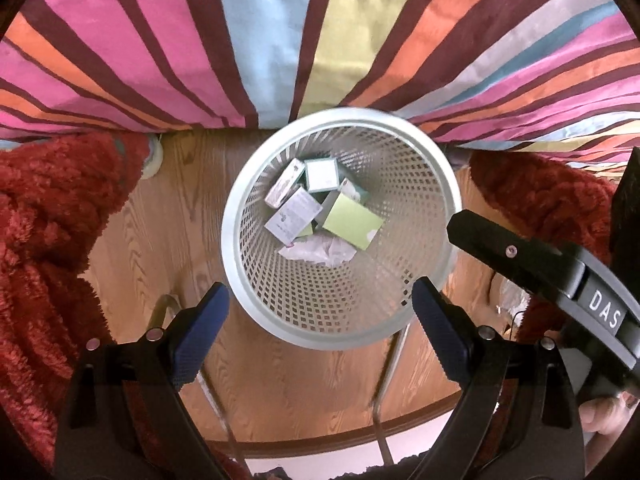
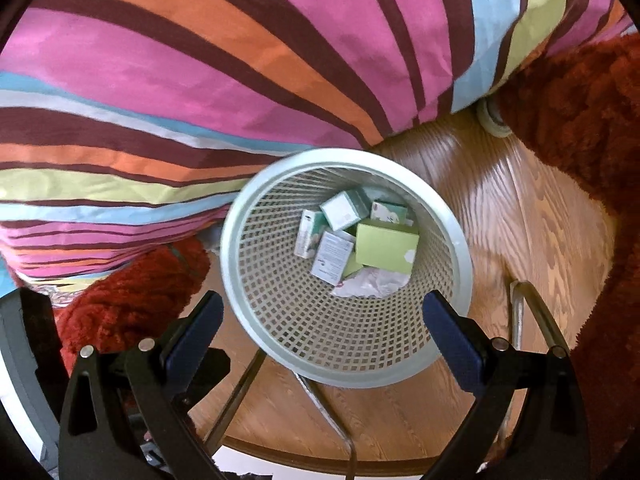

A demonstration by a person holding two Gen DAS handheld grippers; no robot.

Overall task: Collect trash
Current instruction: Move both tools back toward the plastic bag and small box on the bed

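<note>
A white mesh waste basket [image 1: 436,184] stands on the wooden floor under both grippers; the right wrist view shows the same waste basket [image 2: 280,320]. Inside lie several small cartons, among them a green box [image 1: 352,222] [image 2: 386,248], a white printed box [image 1: 294,214] [image 2: 332,256] and crumpled white paper [image 1: 320,252] [image 2: 372,284]. My left gripper [image 1: 320,320] hangs open above the basket's near rim, nothing between its blue pads. My right gripper [image 2: 322,332] is open too, empty, over the near rim. The right gripper's black finger [image 1: 512,252] juts into the left wrist view.
A striped bedcover [image 1: 280,40] [image 2: 200,100] hangs behind the basket. Red fluffy fabric [image 1: 48,220] [image 2: 580,120] lies on both sides. A metal frame's legs [image 1: 224,420] [image 2: 332,412] cross the floor below the basket. A crumpled clear wrapper [image 1: 512,296] lies at the right.
</note>
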